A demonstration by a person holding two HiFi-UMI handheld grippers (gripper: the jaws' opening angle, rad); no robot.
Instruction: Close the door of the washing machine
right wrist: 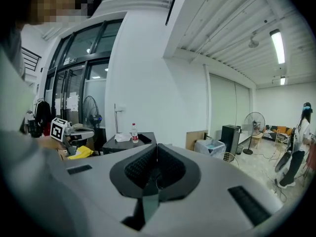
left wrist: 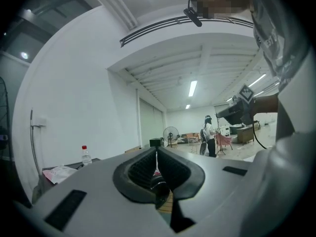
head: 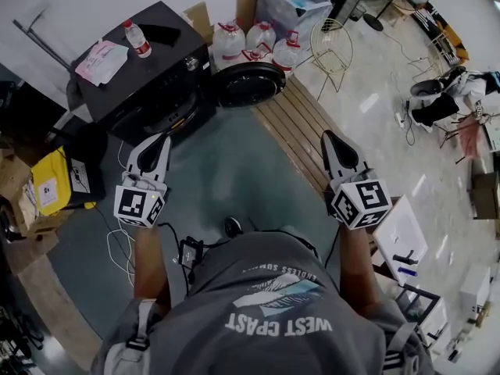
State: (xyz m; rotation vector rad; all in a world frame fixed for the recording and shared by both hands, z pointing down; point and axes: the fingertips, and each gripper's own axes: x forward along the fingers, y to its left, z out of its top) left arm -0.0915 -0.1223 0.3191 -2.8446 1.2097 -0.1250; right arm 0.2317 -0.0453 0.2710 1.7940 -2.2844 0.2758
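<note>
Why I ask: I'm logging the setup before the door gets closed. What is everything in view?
washing machine: one, black, upper left
door: one, round, black, swung open at the machine's right
water bottle: one, clear with red cap, on the machine's top
packet: one, pink-white, on the machine's top
water jugs: at least three, clear, behind the door
wire frame: one, pale, right of the jugs
wooden slats: one set, brown, floor, centre right
left gripper: one, white-black, jaws together, empty
right gripper: one, white-black, jaws together, empty
</note>
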